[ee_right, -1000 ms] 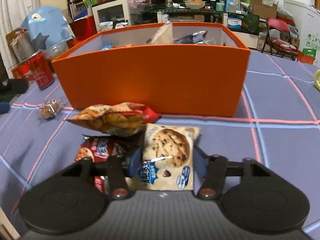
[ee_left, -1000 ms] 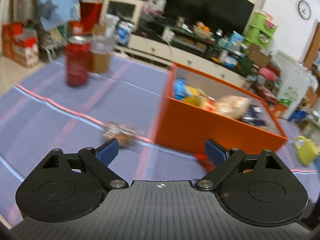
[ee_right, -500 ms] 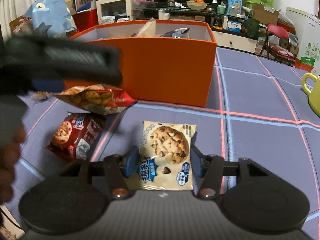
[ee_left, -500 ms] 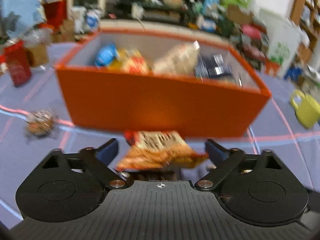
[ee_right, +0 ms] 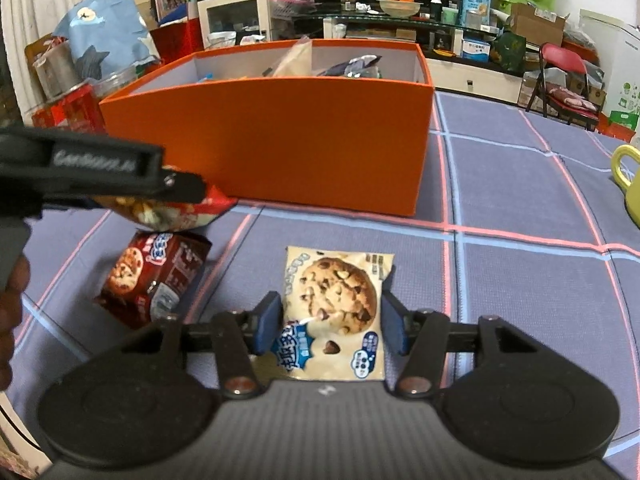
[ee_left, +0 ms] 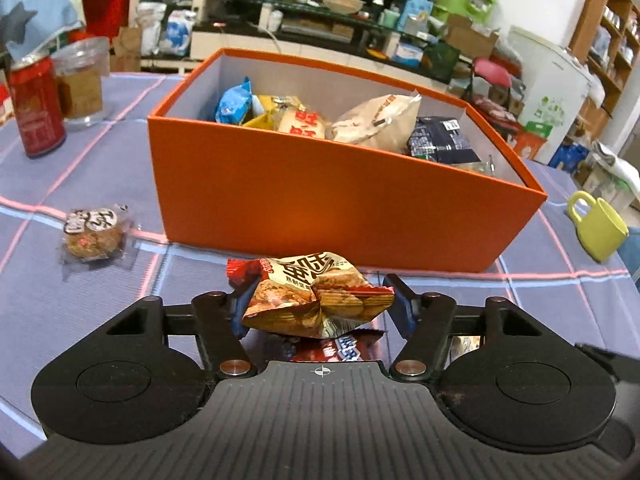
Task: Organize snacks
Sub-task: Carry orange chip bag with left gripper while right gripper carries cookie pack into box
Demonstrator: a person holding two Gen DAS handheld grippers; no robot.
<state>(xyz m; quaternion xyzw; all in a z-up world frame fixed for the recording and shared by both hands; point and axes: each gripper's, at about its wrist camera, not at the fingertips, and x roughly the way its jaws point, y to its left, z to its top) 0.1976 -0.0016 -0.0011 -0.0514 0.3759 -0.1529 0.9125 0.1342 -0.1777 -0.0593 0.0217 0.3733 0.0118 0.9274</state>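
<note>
An orange box holding several snack packets stands in the middle of the blue checked cloth. Just in front of it, my left gripper is closing on a crumpled orange snack bag, its pads pressing both sides. A red cookie bag lies under that bag. My right gripper is shut on a cream chocolate-chip cookie bag that lies flat on the cloth. A small wrapped pastry sits left of the box.
A red can and a glass jar stand at the far left. A yellow-green mug stands right of the box. A person's hand shows at the left edge. Cluttered shelves lie beyond the table.
My left gripper swung right from the can and pastry to the orange snack bag and closed on it, crumpling it. My right gripper slid the cookie bag right, away from the other bags.
</note>
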